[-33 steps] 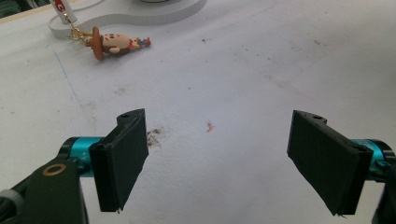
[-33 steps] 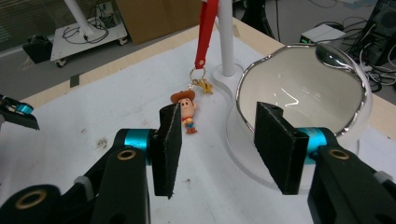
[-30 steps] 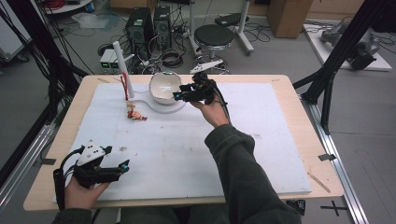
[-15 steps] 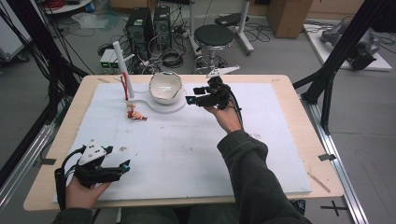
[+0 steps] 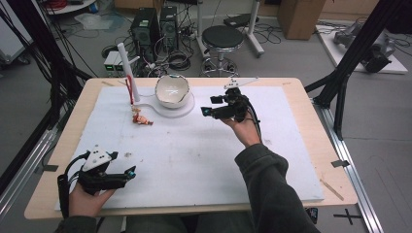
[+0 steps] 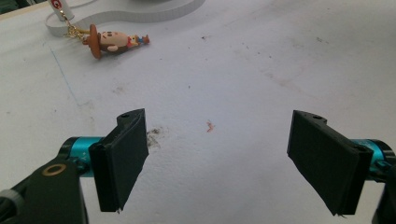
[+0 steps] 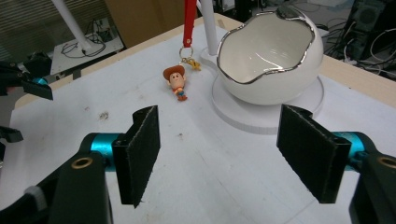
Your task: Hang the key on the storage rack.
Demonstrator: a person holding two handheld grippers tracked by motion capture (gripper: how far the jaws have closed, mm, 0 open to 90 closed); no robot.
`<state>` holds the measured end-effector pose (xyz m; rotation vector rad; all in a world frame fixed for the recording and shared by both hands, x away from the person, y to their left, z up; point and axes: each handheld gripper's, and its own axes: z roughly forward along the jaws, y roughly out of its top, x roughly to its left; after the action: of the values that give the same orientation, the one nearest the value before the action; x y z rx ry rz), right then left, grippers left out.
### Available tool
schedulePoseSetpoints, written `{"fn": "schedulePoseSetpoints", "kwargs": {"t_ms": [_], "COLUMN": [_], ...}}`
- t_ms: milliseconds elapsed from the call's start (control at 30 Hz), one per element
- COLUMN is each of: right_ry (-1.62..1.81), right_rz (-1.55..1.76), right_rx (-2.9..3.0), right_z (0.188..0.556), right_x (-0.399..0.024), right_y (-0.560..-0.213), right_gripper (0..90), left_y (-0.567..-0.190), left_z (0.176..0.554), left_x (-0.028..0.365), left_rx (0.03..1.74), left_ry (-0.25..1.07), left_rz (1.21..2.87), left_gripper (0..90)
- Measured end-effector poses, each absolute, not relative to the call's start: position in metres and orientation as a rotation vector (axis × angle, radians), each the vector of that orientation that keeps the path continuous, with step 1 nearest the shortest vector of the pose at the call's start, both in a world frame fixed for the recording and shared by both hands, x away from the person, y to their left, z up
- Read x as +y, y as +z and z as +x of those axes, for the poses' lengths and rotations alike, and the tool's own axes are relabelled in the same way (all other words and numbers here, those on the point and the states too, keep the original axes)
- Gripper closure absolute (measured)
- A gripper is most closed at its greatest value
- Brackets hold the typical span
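A white egg-shaped bowl point(image 5: 172, 91) point(image 7: 275, 65) with a silver rim rests on a flat white base point(image 5: 182, 110) at the back of the table. A small cowboy keychain figure point(image 5: 141, 118) point(image 6: 112, 41) point(image 7: 176, 81) lies on the white mat to its left, joined to a red strap point(image 7: 189, 18) hanging from a white pole point(image 5: 127, 68). My right gripper point(image 5: 206, 109) point(image 7: 229, 149) hovers just right of the bowl, pointing at it. Its jaws have just been opening and nothing is between them. My left gripper point(image 5: 131, 172) point(image 6: 224, 163) sits open and empty near the front left corner.
A white mat point(image 5: 194, 155) covers most of the wooden table point(image 5: 301, 92). Black frame posts point(image 5: 340, 82) stand at the table's right and left sides. A stool point(image 5: 223, 39) and computer boxes point(image 5: 145, 26) are on the floor behind the table.
My right gripper has drawn back to the right, away from the bowl, and its jaws stand wider apart. The left gripper has stayed in place.
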<state>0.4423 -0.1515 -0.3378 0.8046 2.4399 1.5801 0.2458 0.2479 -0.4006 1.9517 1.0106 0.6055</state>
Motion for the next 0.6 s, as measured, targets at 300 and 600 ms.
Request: {"fn": "schedulePoseSetpoints", "kwargs": {"t_ms": [300, 600], "right_ry": [1.559, 1.536], "right_rz": [0.814, 0.847], "right_rx": [2.43, 2.419], "right_z": [0.427, 0.413], "right_x": [-0.167, -0.18], "right_y": [-0.347, -0.355], "right_gripper": [24.1, 19.7], "left_y": [-0.4, -0.4], "left_z": [0.247, 0.248], "left_x": [0.247, 0.245], "left_rx": [1.011, 1.003], "left_ry": [0.6, 0.596], "left_rz": [1.95, 1.954], "left_gripper": [20.5, 20.6]}}
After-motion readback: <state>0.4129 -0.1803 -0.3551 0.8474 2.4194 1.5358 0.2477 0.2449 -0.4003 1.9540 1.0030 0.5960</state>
